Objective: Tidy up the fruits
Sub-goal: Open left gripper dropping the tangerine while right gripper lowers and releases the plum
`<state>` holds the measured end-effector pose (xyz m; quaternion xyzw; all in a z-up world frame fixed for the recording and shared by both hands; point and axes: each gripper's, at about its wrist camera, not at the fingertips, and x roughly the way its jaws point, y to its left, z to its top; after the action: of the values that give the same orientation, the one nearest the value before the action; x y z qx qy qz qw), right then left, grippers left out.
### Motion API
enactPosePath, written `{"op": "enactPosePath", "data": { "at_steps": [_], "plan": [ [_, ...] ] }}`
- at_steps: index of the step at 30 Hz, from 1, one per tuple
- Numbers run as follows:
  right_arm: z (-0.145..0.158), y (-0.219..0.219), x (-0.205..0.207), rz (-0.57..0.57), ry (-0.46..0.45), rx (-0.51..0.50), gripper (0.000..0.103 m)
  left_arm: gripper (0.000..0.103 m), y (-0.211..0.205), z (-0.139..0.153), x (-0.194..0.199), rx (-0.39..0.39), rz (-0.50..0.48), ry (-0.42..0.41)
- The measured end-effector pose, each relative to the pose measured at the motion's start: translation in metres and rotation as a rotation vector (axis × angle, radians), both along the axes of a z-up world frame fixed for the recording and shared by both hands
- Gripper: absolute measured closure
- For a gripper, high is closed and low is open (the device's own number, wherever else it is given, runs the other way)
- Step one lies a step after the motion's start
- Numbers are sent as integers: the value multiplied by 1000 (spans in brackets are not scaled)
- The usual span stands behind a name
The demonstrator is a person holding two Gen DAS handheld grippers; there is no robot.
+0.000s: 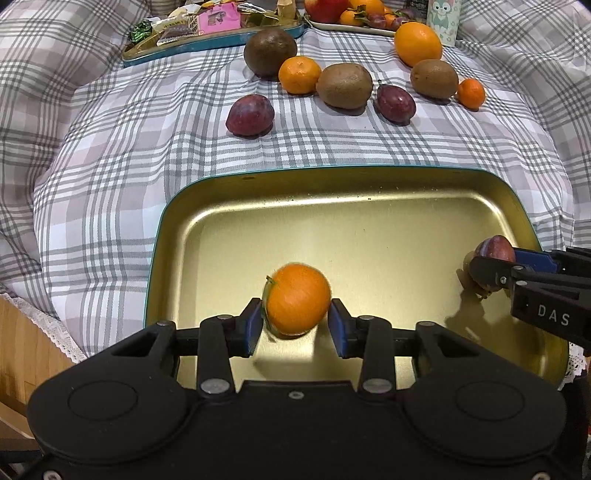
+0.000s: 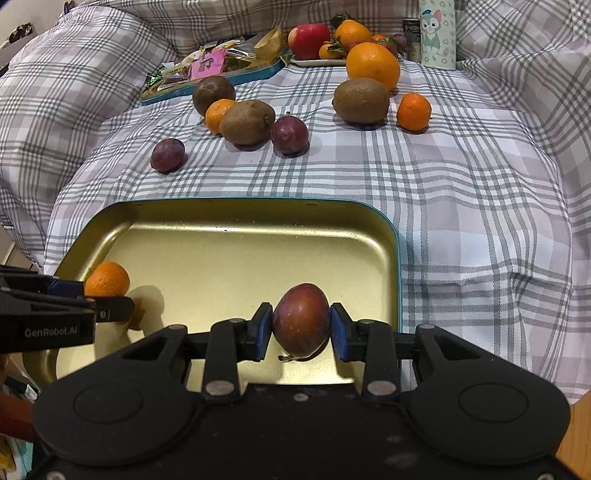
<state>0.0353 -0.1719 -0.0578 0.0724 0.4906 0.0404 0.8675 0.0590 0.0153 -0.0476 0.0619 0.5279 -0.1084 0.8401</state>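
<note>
A gold tray with a teal rim [image 1: 369, 221] [image 2: 229, 254] lies on the checked cloth. My left gripper [image 1: 297, 326] is over the tray's left part with a small mandarin [image 1: 297, 299] [image 2: 107, 279] between its blue pads; the mandarin looks blurred and a gap shows at the right pad. My right gripper [image 2: 301, 328] is shut on a dark red plum [image 2: 301, 325] [image 1: 494, 251] over the tray's right part. Loose on the cloth beyond lie two plums [image 1: 250, 115], kiwis [image 1: 345, 85], mandarins [image 1: 299, 74] and a large orange [image 1: 418, 43].
At the back stand a teal tray of wrapped snacks [image 1: 210, 26], a plate of mixed fruit [image 1: 351, 14] and a pale green cartoon tin [image 1: 443, 18]. A wooden edge [image 1: 26, 339] shows at lower left. The cloth bunches up at both sides.
</note>
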Motion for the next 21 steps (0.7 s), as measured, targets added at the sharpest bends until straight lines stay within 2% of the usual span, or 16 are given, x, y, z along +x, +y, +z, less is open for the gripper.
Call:
{"op": "enactPosePath", "data": {
  "at_steps": [7, 21],
  "plan": [
    [1, -1, 0, 4, -2, 0, 67, 56, -3, 5, -3, 6, -9, -25],
    [12, -2, -4, -4, -41, -4, 67, 56, -3, 4, -4, -5, -7, -9]
  ]
}}
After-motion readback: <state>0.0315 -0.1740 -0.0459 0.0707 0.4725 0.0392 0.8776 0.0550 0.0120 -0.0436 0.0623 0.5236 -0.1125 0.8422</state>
